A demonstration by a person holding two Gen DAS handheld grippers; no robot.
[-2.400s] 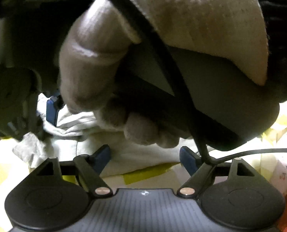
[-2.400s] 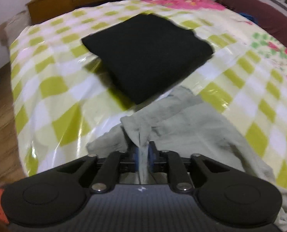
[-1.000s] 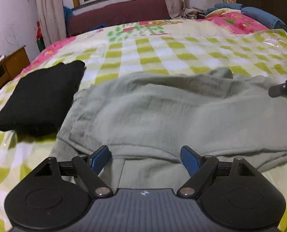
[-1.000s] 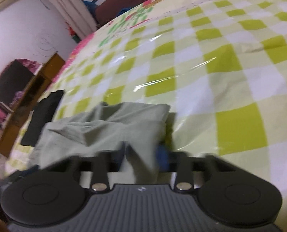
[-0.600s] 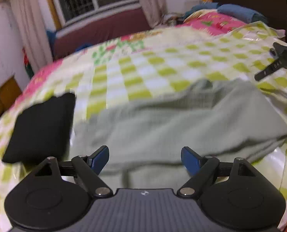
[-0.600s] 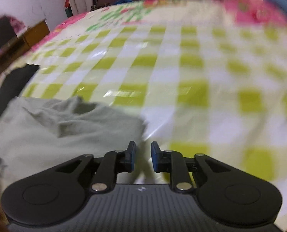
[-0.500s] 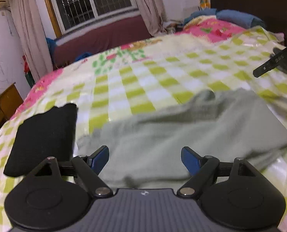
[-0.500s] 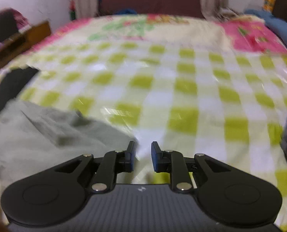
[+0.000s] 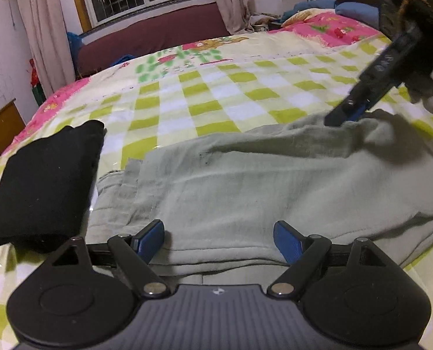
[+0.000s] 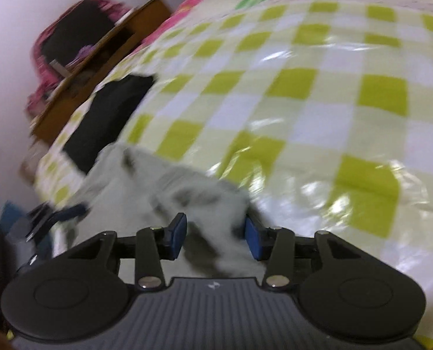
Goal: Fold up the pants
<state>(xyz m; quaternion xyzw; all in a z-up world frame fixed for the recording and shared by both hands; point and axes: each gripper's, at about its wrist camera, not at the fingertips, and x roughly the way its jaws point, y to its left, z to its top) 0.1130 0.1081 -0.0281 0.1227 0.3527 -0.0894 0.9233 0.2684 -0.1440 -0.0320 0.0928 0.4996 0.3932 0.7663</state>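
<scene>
1. Left wrist view: the grey-green pants (image 9: 274, 180) lie across the checked bed (image 9: 204, 93), doubled lengthwise, beside a folded black garment (image 9: 41, 180). The left gripper (image 9: 219, 240) hangs released over their near edge, grasping nothing.
2. Right wrist view: the right gripper (image 10: 215, 237), its jaws just opening, straddles the pants' end (image 10: 169, 186) without pinching. Cross-folds seem left.

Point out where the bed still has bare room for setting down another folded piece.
Bare checked bedspread lies open beyond the grey-green pants, up to the pink quilt. The near edge is crowded: folded black garment on the left, the pants beside it, with the left gripper and right gripper over them.
</scene>
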